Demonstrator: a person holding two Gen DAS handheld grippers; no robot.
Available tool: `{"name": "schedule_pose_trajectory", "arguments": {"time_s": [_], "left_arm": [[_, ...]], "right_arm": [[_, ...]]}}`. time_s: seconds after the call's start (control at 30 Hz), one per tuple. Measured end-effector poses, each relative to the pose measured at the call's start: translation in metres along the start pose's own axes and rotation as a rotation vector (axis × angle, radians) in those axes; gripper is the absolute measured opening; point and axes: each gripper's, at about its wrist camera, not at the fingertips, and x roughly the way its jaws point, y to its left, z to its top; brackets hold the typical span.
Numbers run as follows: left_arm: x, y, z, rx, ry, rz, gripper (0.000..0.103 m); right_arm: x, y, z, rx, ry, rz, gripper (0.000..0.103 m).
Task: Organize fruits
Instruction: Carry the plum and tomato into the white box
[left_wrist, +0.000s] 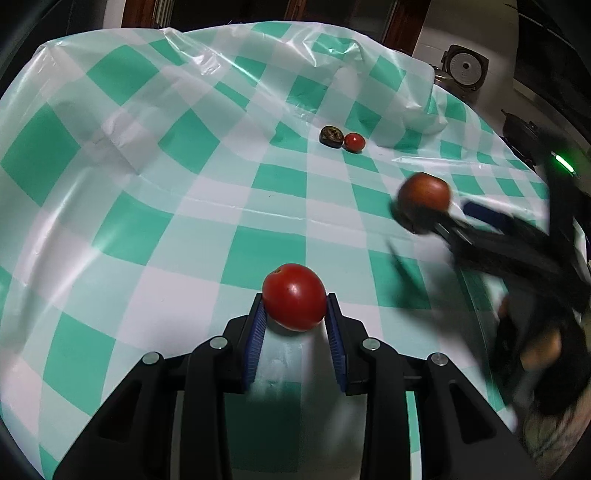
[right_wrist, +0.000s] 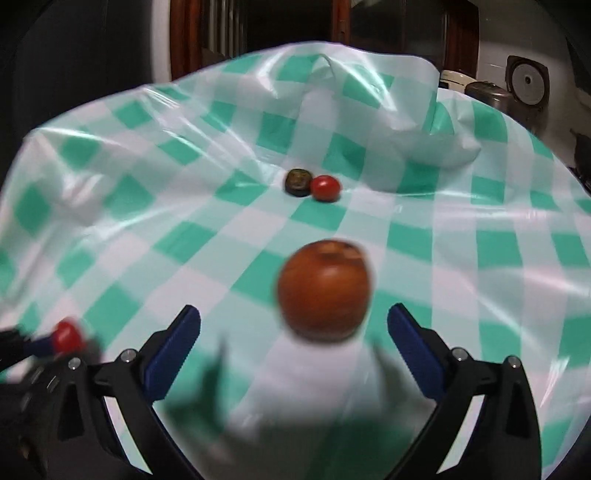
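left jaws pinch a red tomato (left_wrist: 294, 297); right jaws spread behind an orange-brown fruit (right_wrist: 325, 290).

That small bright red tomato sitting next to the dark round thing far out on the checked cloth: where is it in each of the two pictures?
Left wrist view: the small red tomato lies upper right of centre, touching the right side of the dark fruit.
Right wrist view: the same tomato lies just above centre, again right of the dark fruit.
Shared landmark: the raised fold of the checked cloth just right of the pair.
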Motion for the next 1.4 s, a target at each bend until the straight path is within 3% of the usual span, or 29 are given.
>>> {"name": "schedule_pose_trajectory", "arguments": {"time_s": [0.07, 0.17, 0.27, 0.33, 0.47, 0.5, 0.57, 0.7, 0.83, 1.0, 1.1, 1.27, 1.4], "left_arm": [[-0.002, -0.001, -0.002, 0.008, -0.006, -0.008, 0.031], [0.000, -0.003, -0.001, 0.014, 0.000, -0.016, 0.031], [0.002, -0.003, 0.001, 0.009, 0.012, -0.022, 0.031], [0.001, -0.001, 0.000, 0.002, 0.007, -0.030, 0.031], [0.000, 0.001, -0.001, -0.011, 0.001, -0.034, 0.031], [0.000, 0.001, -0.001, -0.012, 0.000, -0.031, 0.031], [0.002, 0.000, 0.000, -0.014, 0.008, -0.020, 0.031], [-0.001, 0.002, 0.000, -0.019, -0.001, -0.012, 0.031], [-0.014, 0.010, -0.007, -0.037, -0.028, -0.017, 0.031], [-0.057, 0.029, -0.030, -0.063, -0.072, -0.032, 0.031], [-0.114, 0.047, -0.055, -0.065, -0.131, -0.018, 0.031], [-0.224, 0.112, -0.120, -0.134, -0.229, 0.109, 0.031], [-0.266, 0.172, -0.178, -0.212, -0.178, 0.270, 0.031]], "right_arm": [[0.018, -0.015, 0.012, 0.072, 0.044, 0.002, 0.102], [0.049, -0.040, 0.023, 0.187, 0.126, 0.080, 0.101], [0.056, -0.027, 0.029, 0.115, 0.130, 0.062, 0.099], [0.058, -0.015, 0.029, 0.064, 0.145, 0.041, 0.087], [0.049, -0.011, 0.020, 0.069, 0.144, 0.053, 0.082], [0.047, -0.011, 0.018, 0.070, 0.142, 0.058, 0.073], [0.044, -0.011, 0.014, 0.072, 0.146, 0.068, 0.068], [0.034, -0.007, 0.008, 0.068, 0.127, 0.050, 0.068], [0.008, 0.006, -0.006, 0.107, 0.091, 0.135, 0.067], [-0.046, 0.053, -0.043, 0.089, 0.052, 0.276, 0.068], [-0.085, 0.100, -0.059, -0.008, 0.034, 0.380, 0.068], [-0.155, 0.203, -0.086, -0.263, 0.000, 0.627, 0.068], [-0.180, 0.293, -0.123, -0.499, 0.062, 0.798, 0.068]]}}
